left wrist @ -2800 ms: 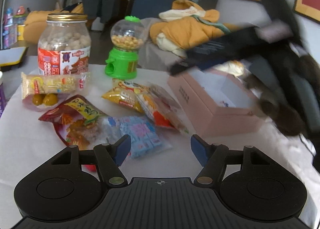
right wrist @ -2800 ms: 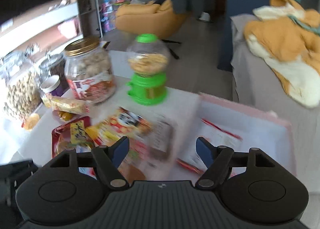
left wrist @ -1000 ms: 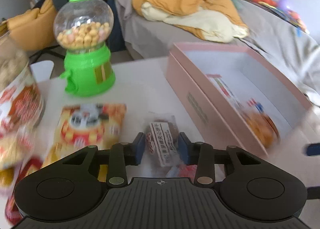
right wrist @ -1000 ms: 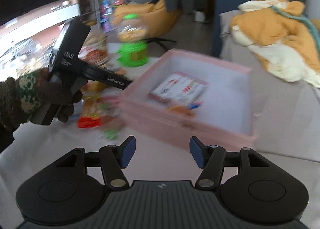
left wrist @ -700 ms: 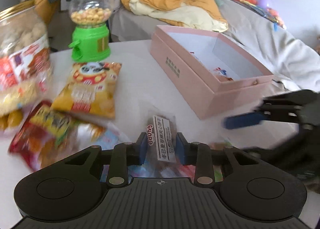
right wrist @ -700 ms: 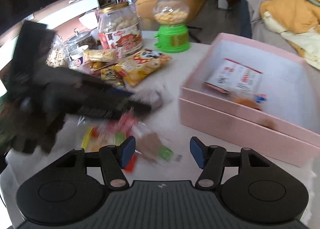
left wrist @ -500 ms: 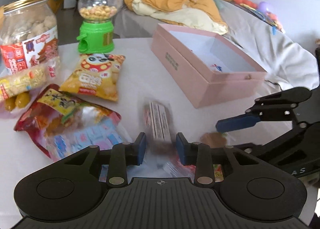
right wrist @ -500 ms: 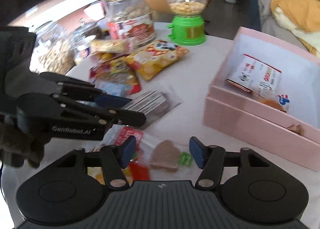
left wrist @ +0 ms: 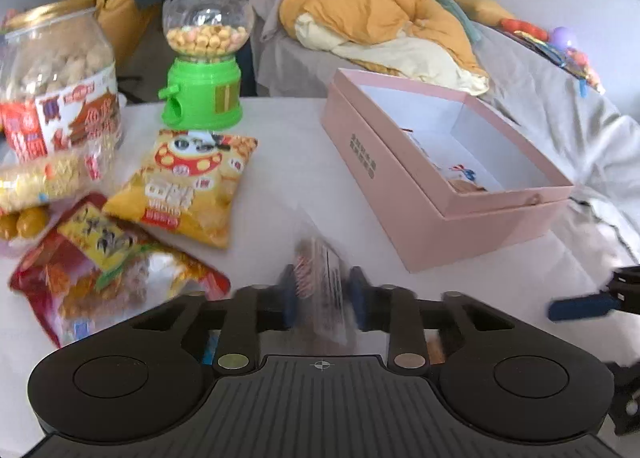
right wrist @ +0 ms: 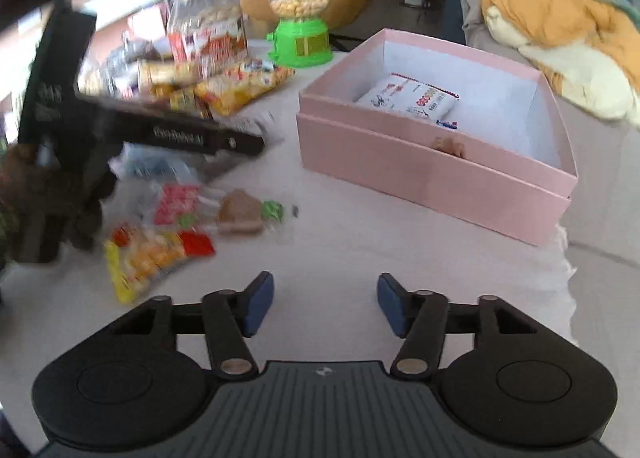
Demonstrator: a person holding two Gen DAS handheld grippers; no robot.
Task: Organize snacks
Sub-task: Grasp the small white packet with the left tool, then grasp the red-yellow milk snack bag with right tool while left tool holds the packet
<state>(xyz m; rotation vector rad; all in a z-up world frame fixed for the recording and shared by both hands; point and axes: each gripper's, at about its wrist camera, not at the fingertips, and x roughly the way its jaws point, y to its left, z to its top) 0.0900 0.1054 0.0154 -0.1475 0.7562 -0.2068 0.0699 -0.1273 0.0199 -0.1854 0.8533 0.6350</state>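
Far left on the white surface (left wrist: 288, 162): clear jar (left wrist: 56, 86) of pale snacks with a red label, blurred; in front, a yellow stick pack (left wrist: 44, 178) and a crumpled red bag (left wrist: 104, 258). Beside these, green candy dispenser (left wrist: 204, 54) upright, and the yellow panda chip bag (left wrist: 188, 186) lying flat just before it, in the same spots as half a second ago.

At centre, left tongs (left wrist: 322, 298) clamped narrow on a clear-wrapped snack packet (left wrist: 320, 278), smeared by motion and raised off the surface. Half a second ago the same packet sat a little farther forward between the blue pads; now drawn closer to the camera and standing more upright.

From the right wrist view, left tongs (right wrist: 224, 146) reaching in from the left over a loose heap: red and yellow candy packs (right wrist: 160, 242) and a brown heart-shaped piece (right wrist: 240, 212), all lying on the surface. Nearer the lens half a second ago, now farther away.

Right tongs (right wrist: 326, 306) spread wide, holding nothing, hovering over bare surface.

To the right, pink box (right wrist: 424, 174) open, holding a white packet (right wrist: 408, 98) and a small brown item near the front wall. Beyond it, orange and cream bedding (left wrist: 380, 26) on a grey bed.
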